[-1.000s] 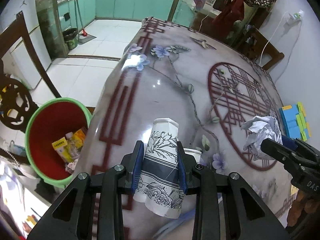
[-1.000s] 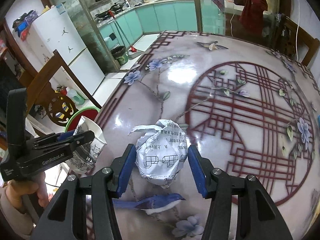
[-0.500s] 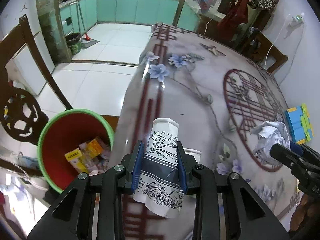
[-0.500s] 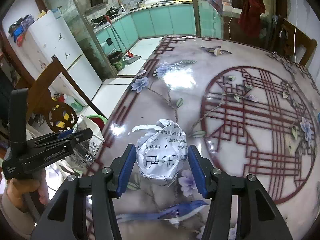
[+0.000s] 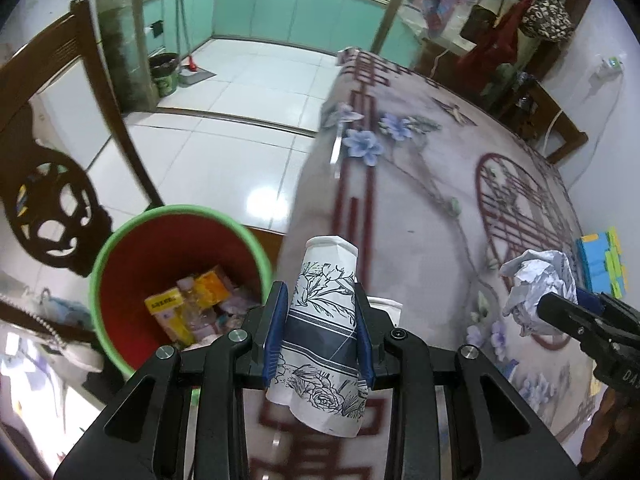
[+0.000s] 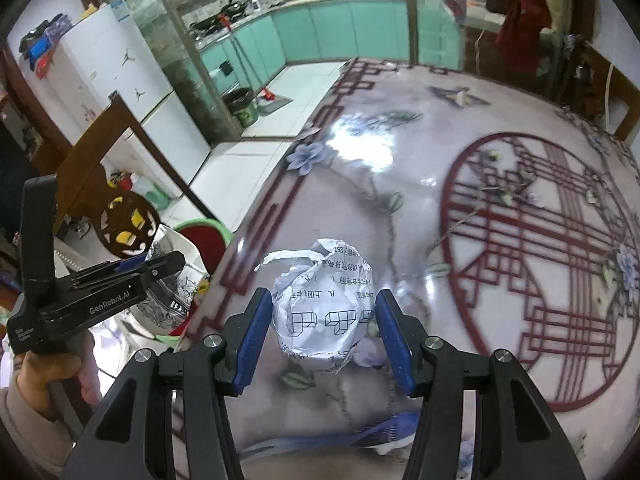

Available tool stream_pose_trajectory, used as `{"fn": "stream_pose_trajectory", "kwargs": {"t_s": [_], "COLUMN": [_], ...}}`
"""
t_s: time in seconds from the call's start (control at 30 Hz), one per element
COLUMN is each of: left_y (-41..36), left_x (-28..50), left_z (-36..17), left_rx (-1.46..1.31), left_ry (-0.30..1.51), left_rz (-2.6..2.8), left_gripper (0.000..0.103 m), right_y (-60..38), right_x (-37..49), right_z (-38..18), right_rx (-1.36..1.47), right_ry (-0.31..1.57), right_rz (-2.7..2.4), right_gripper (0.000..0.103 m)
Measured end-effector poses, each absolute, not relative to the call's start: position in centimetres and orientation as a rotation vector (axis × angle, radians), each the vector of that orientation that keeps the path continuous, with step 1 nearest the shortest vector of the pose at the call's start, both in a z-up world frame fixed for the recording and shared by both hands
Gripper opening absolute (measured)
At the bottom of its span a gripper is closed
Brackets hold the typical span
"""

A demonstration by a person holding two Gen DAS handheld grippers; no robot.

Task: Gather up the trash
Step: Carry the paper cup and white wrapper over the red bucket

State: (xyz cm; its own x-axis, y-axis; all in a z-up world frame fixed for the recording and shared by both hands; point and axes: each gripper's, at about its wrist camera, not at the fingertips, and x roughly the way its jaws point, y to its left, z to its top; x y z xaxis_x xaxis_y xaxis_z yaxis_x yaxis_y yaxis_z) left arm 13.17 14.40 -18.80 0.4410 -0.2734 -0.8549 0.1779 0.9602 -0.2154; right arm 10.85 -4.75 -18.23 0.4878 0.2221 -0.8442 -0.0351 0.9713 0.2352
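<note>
My left gripper (image 5: 320, 332) is shut on a squashed paper cup (image 5: 326, 320) with a black flower print, held over the table's left edge. Just left of it and below stands a red bin with a green rim (image 5: 176, 280), holding several wrappers and bottles. My right gripper (image 6: 324, 336) is shut on a crumpled ball of printed paper (image 6: 324, 312) above the table. That paper ball (image 5: 536, 280) and the right gripper show at the right of the left wrist view. The left gripper (image 6: 120, 288) with the cup (image 6: 168, 300) shows at the left of the right wrist view, a hand (image 6: 44, 376) holding it.
The table (image 6: 460, 216) has a glossy cloth with red lattice and flowers. A dark wooden chair (image 5: 52, 184) stands left of the bin. White floor tiles (image 5: 224, 140) lead to a teal kitchen. Blue and yellow blocks (image 5: 600, 264) lie at the table's right edge.
Both grippers have moved left across the table toward its edge, each still holding its piece. The bin now sits closer to the cup in the left wrist view.
</note>
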Motion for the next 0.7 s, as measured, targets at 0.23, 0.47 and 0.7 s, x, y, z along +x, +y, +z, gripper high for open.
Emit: {"fn": "stream_pose_trajectory", "kwargs": {"t_s": [0.23, 0.47, 0.7], "left_y": [16.5, 18.2, 20.5], "left_x": [14.1, 14.8, 15.5], "left_z": [-18.7, -18.5, -19.4], "left_rx": [-0.105, -0.099, -0.087], "left_ry": [1.059, 1.032, 1.050], "left_rz": [-0.252, -0.211, -0.155], "left_gripper": [0.030, 0.030, 0.030], "right_y": [-0.7, 2.6, 4.3], "right_x": [12.4, 12.9, 13.7], "right_z": [-17.2, -16.0, -16.1], "right_rx": [0.094, 0.049, 0.036], "right_ry": [1.041, 1.001, 0.998], "right_rz": [0.199, 0.234, 0.270], "right_gripper": [0.052, 0.052, 0.052]}}
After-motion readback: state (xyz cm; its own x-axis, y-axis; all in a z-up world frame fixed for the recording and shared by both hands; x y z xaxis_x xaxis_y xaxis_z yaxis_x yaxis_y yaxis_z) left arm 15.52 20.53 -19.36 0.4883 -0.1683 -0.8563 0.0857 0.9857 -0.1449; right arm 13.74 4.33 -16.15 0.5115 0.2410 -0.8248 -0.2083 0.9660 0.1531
